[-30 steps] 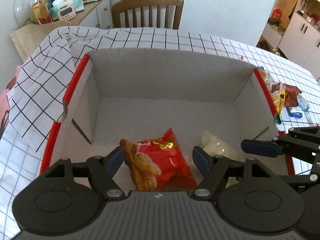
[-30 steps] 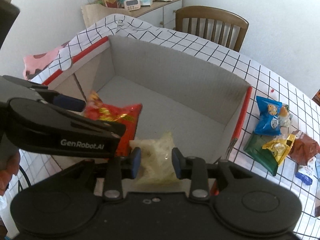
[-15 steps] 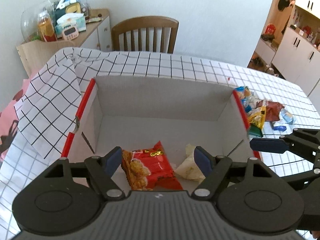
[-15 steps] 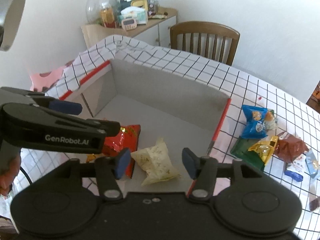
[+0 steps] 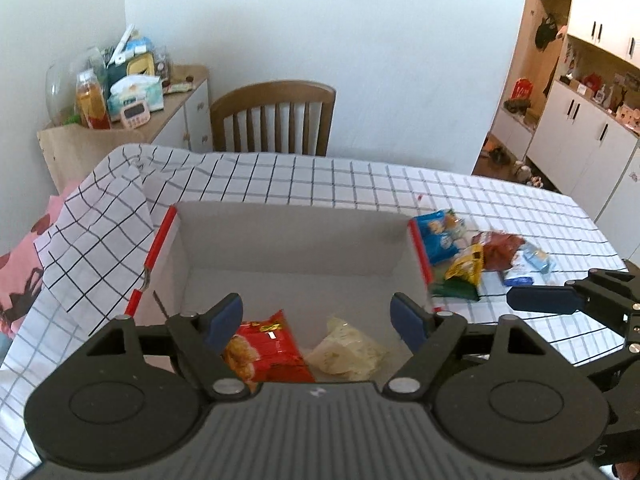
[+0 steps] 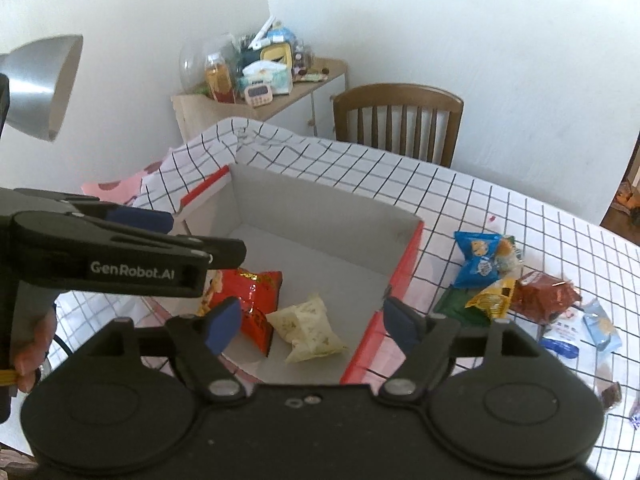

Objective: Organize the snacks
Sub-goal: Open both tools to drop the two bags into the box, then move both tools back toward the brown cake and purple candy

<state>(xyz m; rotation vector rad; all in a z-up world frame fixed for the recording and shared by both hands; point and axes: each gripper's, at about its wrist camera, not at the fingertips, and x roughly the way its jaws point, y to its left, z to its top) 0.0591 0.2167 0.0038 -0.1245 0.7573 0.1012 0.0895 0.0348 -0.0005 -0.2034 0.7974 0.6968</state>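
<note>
An open cardboard box with red edges (image 5: 288, 236) (image 6: 320, 216) sits on the checked tablecloth. A red snack bag (image 5: 266, 350) (image 6: 250, 294) and a pale yellow snack bag (image 5: 346, 354) (image 6: 306, 330) lie on its floor near the front. My left gripper (image 5: 318, 320) is open and empty, raised above the box's front; it shows in the right wrist view (image 6: 152, 226). My right gripper (image 6: 312, 320) is open and empty, above the box's right front corner. Several loose snack bags (image 5: 476, 254) (image 6: 504, 280) lie on the table right of the box.
A wooden chair (image 5: 274, 118) stands behind the table. A side cabinet with jars and a timer (image 5: 120, 100) is at the back left. The tablecloth is bunched up at the box's left side (image 5: 100, 224). A lamp head (image 6: 38, 80) hangs at upper left.
My right gripper opened and let the pale yellow bag drop into the box. Both grippers rose and drew back from the box, opening wider.
</note>
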